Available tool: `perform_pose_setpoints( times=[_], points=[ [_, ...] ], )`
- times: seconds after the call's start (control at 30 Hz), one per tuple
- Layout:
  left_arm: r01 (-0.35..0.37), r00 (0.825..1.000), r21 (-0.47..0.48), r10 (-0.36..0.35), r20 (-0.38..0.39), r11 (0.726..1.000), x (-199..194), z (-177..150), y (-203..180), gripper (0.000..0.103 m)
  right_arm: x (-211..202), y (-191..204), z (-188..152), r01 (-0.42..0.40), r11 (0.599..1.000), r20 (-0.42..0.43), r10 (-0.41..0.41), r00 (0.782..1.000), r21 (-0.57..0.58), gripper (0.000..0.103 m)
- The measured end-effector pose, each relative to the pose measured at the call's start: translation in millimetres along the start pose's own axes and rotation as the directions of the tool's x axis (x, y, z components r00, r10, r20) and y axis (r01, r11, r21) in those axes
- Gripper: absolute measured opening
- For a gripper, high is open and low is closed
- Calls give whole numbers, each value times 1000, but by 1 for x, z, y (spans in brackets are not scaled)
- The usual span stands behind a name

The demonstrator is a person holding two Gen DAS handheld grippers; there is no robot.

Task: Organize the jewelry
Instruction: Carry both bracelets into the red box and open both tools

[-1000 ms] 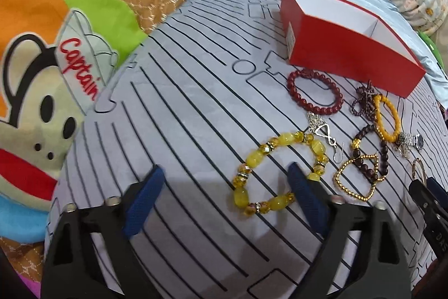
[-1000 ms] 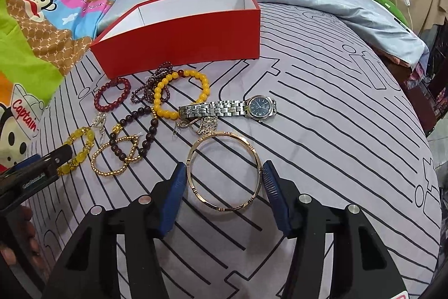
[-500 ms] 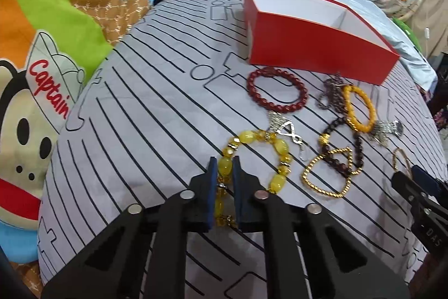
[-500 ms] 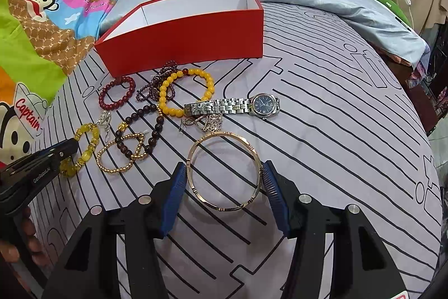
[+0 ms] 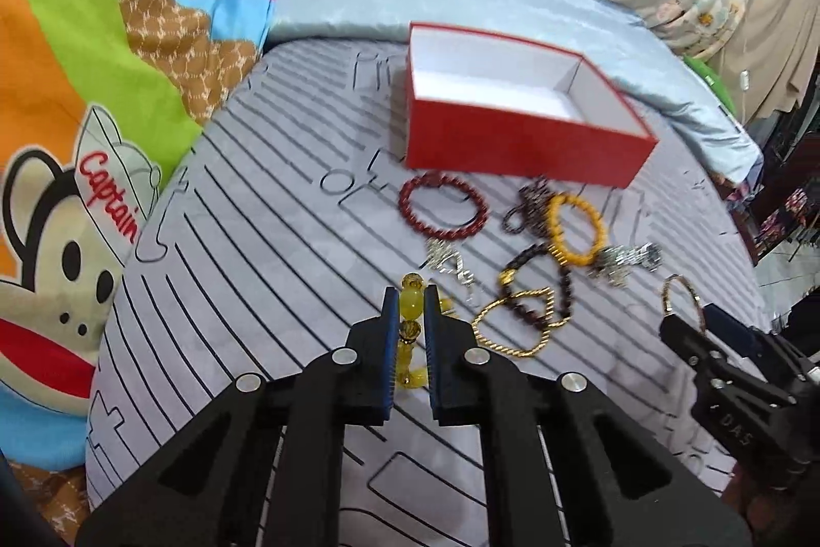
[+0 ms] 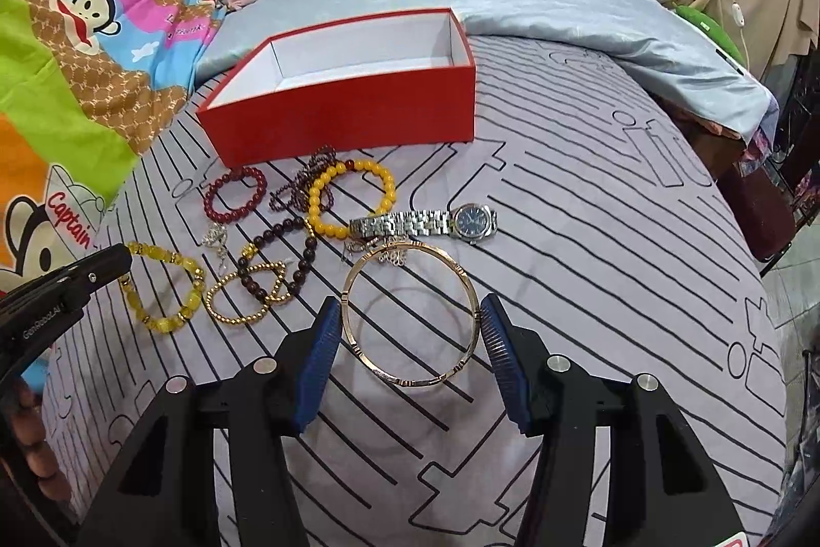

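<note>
Two blue-padded jaws of the left gripper are pressing nearly together on a bead of the translucent yellow glass-bead bracelet in the left wrist view, with the rest of that bracelet hanging between the black arms above the grey line-patterned bedsheet. Beyond it, the open red cardboard box with a white inside is sitting on the sheet, and the dark red round-bead bracelet is lying just in front of the box. Beside that are lying the orange bead bracelet, the dark brown bead bracelet and the thin gold chain loop, the last two overlapping. In the right wrist view, the right gripper is standing about half open around the rose-gold metal bangle, each blue pad meeting the ring's outer edge, so the bangle is being gripped across its width. Just behind the bangle, the silver link watch with a dark dial is lying flat, touching the orange beads, and the yellow bracelet is showing at the left, pinched by the other tool's tip.
</note>
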State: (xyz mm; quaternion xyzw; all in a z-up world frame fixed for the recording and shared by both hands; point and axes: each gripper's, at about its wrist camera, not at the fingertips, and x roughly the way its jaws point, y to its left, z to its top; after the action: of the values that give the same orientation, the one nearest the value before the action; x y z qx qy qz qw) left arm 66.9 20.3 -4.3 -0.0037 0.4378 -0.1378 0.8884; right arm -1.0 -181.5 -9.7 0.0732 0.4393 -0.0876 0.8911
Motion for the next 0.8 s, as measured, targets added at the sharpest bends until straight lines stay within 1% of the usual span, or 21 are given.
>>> perform_pose_setpoints(
  times=[0.23, 0.43, 0.6, 0.7, 0.8],
  points=[
    [27, 999, 7, -28, 34, 1000, -21, 18, -12, 9, -17, -2, 13, -11, 1000, 47, 11, 999, -4, 54],
    [24, 994, 33, -28, 103, 999, -37, 46, -24, 9, -26, -9, 36, -45, 999, 85, 44, 995, 10, 54],
    [26, 987, 57, -35, 157, 998, -41, 77, -34, 9, -24, -14, 71, -78, 997, 113, 77, 991, 9, 54],
    [24, 981, 71, -38, 192, 997, -36, 104, -41, 9, -20, -15, 94, -90, 996, 129, 89, 988, 3, 54],
    [33, 977, 79, -49, 208, 996, -27, 127, -47, 9, -12, -14, 122, -81, 997, 148, 82, 986, -12, 54]
  ],
)
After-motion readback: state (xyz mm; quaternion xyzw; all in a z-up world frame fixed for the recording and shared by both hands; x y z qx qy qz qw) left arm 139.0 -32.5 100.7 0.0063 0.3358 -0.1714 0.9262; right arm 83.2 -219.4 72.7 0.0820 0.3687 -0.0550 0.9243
